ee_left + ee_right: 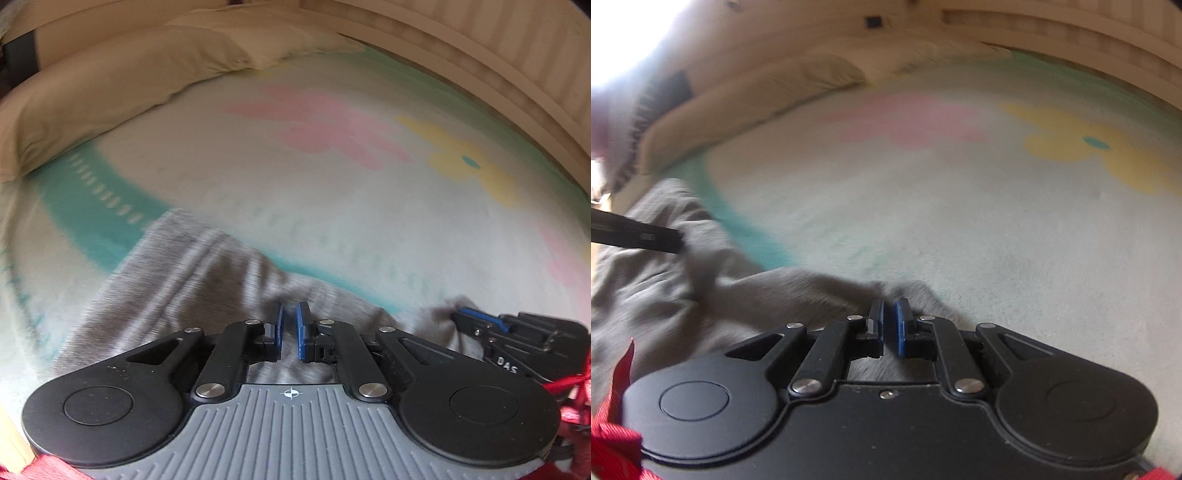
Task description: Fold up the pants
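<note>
Left tongs (289, 325) and right tongs (888, 321) nearly closed, each pinching an edge of the grey knit pants (177, 273), bunched near me on the pastel flower-print bed blanket (332, 192). Mid-fold, I judge. Next: carry both edges across evenly, then release.

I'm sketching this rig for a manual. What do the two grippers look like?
Both are black, with round hubs, silver rivets and blue pads on the fingers. The left gripper has a grey ribbed base with a small crosshair mark. The right gripper has a plain black base and white letters on its side. Red straps hang near both.
</note>
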{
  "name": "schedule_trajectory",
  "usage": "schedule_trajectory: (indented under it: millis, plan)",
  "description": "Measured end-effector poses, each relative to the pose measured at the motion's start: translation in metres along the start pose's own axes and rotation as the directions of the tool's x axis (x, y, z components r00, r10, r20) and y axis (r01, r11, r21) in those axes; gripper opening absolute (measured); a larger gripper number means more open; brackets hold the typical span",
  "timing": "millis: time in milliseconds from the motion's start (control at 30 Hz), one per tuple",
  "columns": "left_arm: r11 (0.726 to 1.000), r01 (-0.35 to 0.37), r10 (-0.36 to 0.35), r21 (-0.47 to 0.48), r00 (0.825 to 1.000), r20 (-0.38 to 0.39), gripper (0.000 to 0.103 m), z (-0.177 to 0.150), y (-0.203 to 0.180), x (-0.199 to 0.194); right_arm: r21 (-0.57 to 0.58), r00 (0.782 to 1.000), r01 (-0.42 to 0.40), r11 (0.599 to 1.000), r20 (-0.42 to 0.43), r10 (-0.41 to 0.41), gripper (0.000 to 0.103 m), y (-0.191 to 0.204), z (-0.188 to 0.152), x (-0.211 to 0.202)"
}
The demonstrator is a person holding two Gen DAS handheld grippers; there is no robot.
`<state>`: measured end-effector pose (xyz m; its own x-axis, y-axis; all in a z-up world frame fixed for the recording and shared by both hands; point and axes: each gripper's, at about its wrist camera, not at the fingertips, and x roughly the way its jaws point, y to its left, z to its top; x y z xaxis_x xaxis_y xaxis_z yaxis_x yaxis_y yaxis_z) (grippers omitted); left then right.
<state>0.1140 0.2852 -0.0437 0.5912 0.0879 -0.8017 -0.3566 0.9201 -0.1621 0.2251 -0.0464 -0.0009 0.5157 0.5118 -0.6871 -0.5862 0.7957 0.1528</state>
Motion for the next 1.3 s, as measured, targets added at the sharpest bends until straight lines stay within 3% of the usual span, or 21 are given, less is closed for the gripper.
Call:
schedule_trajectory:
  millis: [133, 300, 367, 500, 600, 733, 800, 933, 1067, 1167, 1300]
  plan:
    - [1.0, -0.013, 0.013, -0.027, 1.0, 0.002, 0.008, 0.003, 0.015, 0.005, 0.027, 0.999, 0.025, 0.999, 0.044, -0.026, 0.016, 0.005, 0.001, -0.011]
    - [0.999, 0.02, -0.02, -0.043, 1.0, 0.009, 0.008, 0.005, 0.022, 0.011, 0.014, 0.984, -0.088, 0.996, 0.159, 0.085, 0.018, 0.027, -0.008, -0.053]
    - [0.997, 0.057, -0.056, -0.043, 0.998, 0.021, 0.008, 0.007, 0.018, 0.01, -0.016, 0.979, -0.137, 0.99, 0.148, 0.138, 0.018, 0.042, -0.013, -0.054]
    - [0.993, 0.115, -0.113, -0.035, 0.993, 0.046, 0.008, 0.015, 0.01, 0.012, -0.104, 0.987, -0.113, 0.988, 0.102, 0.124, 0.018, 0.067, -0.017, -0.036]
    - [0.992, 0.088, -0.083, -0.091, 0.995, 0.058, 0.008, 0.019, 0.019, 0.019, -0.056, 0.995, -0.064, 0.996, 0.068, 0.068, 0.018, 0.062, -0.007, -0.011]
    - [0.993, -0.01, 0.014, -0.115, 1.0, 0.027, 0.008, 0.016, 0.034, 0.027, 0.004, 1.0, -0.002, 1.0, 0.031, 0.002, 0.017, 0.052, 0.003, 0.008]
    - [0.991, 0.006, -0.004, -0.132, 1.0, 0.014, 0.008, 0.013, 0.039, 0.029, 0.007, 1.0, -0.008, 1.0, 0.03, 0.008, 0.021, 0.052, 0.004, 0.008]
    - [0.989, 0.018, -0.015, -0.146, 1.0, 0.024, 0.008, 0.016, 0.042, 0.016, -0.002, 0.996, -0.06, 0.998, 0.071, 0.06, 0.027, 0.049, -0.001, -0.015]
    - [0.973, 0.046, -0.033, -0.227, 0.998, 0.062, 0.01, 0.017, 0.052, -0.003, -0.009, 0.986, -0.118, 0.993, 0.115, 0.118, 0.029, 0.052, -0.016, -0.051]
    - [0.959, 0.06, -0.039, -0.276, 0.996, 0.08, 0.023, 0.017, 0.061, -0.016, -0.034, 0.974, -0.183, 0.983, 0.128, 0.185, 0.029, 0.064, -0.035, -0.071]
    - [0.965, 0.052, -0.027, -0.259, 0.995, 0.101, 0.03, 0.012, 0.065, -0.034, -0.106, 0.972, -0.222, 0.969, 0.054, 0.229, 0.029, 0.093, -0.06, -0.072]
